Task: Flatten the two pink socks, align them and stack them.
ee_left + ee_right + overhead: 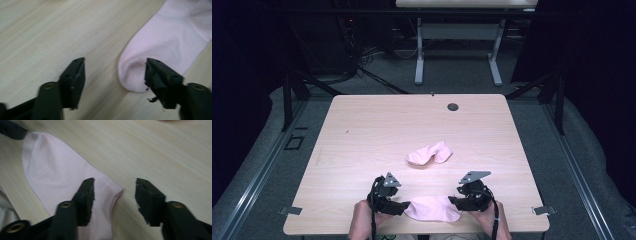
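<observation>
A flat pink sock (432, 208) lies near the table's front edge, between my two grippers. My left gripper (403, 206) is at its left end and stands open. In the left gripper view the rounded end of the sock (170, 37) sits by the right jaw of my left gripper (114, 62), with bare wood between the jaws. My right gripper (454, 202) is open at the sock's right end. In the right gripper view my right gripper (115, 181) has its left jaw over the sock (57, 177), whose corner lies between the jaws. A second pink sock (429, 153) lies crumpled mid-table.
The light wooden table (362, 130) has a dark round grommet (453, 106) near its far edge. A white-legged table (457, 30) stands behind on the grey floor. The left gripper's jaw (12, 130) shows at the top left of the right gripper view.
</observation>
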